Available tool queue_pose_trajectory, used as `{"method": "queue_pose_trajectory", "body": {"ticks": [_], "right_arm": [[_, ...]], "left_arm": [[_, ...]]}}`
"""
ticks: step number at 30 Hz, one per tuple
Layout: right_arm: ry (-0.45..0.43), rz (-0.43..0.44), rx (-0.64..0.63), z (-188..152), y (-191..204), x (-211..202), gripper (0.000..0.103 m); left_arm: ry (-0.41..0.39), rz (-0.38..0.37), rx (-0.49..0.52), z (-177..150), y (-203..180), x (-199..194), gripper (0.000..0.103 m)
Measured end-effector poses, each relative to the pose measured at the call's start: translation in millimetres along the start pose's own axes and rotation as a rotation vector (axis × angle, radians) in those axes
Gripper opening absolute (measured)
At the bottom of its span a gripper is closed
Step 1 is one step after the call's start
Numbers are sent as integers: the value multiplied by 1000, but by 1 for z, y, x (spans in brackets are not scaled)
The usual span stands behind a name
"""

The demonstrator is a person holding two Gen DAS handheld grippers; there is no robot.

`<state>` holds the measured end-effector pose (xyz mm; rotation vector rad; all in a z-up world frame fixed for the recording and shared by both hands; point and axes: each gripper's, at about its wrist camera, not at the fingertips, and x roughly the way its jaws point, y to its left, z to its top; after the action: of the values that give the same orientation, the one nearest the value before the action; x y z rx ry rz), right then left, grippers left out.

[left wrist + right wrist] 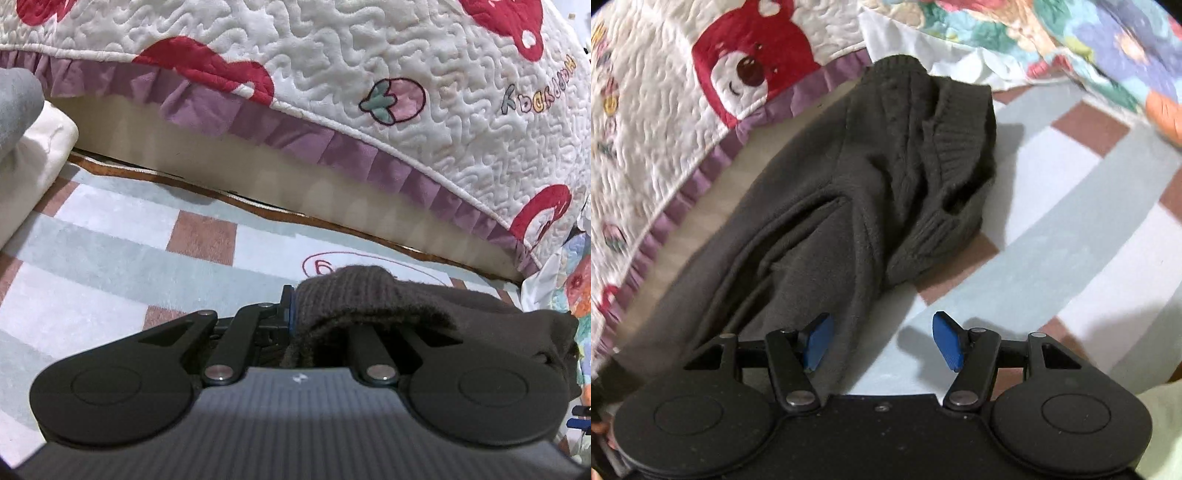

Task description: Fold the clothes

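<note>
Checked bedsheet [1071,206] is carrying the dark sweater [827,206], left gripper [291,314] apparently pinching its ribbed hem mid-fold, right gripper [882,341] hovering spread, needing the near edge next.

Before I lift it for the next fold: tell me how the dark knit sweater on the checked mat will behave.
Probably floppy: the dark knit sweater lies in loose folds and droops over the left hand-held gripper, which is shut on its ribbed edge. Likely not slippery, since the knit looks fuzzy. It should sag rather than hold shape, so the open right hand-held gripper may need a second hold.
</note>
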<state>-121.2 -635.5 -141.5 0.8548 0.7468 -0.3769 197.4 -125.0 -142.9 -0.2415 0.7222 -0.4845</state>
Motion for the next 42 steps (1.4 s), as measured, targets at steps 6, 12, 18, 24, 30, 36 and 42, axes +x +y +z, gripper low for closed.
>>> {"method": "queue_pose_trajectory", "body": {"ticks": [6, 12, 18, 24, 30, 36, 42], "right_arm": [[22, -35, 9, -12, 17, 37, 67], [-82, -66, -94, 0, 43, 45, 24], [-121, -5, 123, -1, 7, 32, 53], [-188, 48, 321, -3, -33, 23, 63], [-255, -5, 294, 5, -26, 39, 63], [-290, 6, 263, 28, -29, 63, 92], [-290, -61, 111, 51, -8, 63, 23]], "left_arm": [[16, -13, -12, -5, 0, 2, 6], [12, -31, 13, -6, -5, -1, 6], [11, -44, 26, -6, -9, -5, 6], [52, -69, 0, -9, -5, 5, 7], [90, -78, -14, -13, -9, 7, 7], [123, -53, 87, -20, -24, 18, 7], [85, 1, 234, -31, -41, 27, 7]]}}
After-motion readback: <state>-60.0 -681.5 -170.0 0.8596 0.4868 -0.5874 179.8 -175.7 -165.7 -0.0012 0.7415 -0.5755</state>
